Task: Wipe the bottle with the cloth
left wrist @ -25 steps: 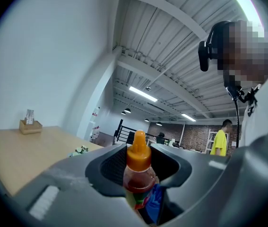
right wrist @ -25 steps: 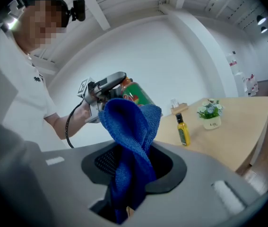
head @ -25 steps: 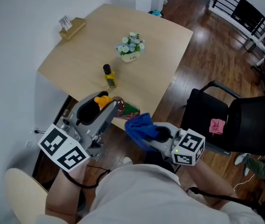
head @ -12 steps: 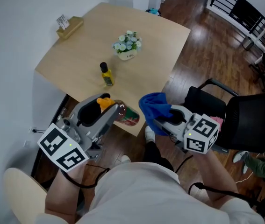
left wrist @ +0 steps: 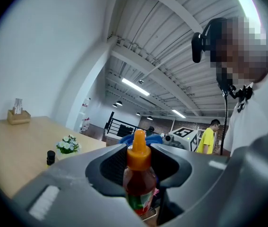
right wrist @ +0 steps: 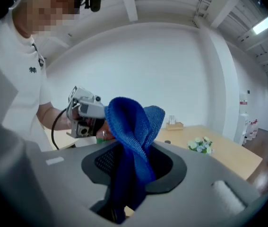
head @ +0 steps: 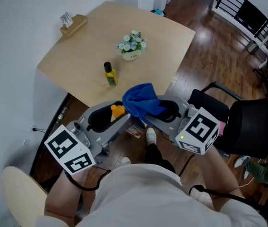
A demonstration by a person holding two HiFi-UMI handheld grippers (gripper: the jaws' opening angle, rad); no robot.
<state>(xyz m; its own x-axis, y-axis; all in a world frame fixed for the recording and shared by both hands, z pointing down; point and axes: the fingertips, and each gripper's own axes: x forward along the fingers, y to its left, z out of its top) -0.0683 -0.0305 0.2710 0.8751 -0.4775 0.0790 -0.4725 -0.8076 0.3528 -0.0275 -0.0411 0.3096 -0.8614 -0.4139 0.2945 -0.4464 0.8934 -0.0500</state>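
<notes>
Our shirt (head: 138, 193) is white, short-sleeved. Left claw (head: 119, 115) and right claw (head: 145, 113) are grey plastic with black ribbed pads. Each has a white cube with black square markers: left cube (head: 70, 150), right cube (head: 197, 129). A black cable (right wrist: 53, 131) runs off the left one.

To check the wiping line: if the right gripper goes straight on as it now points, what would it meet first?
Most likely the bottle in the left gripper, touched first by the cloth the right gripper holds. Depth is unclear.
</notes>
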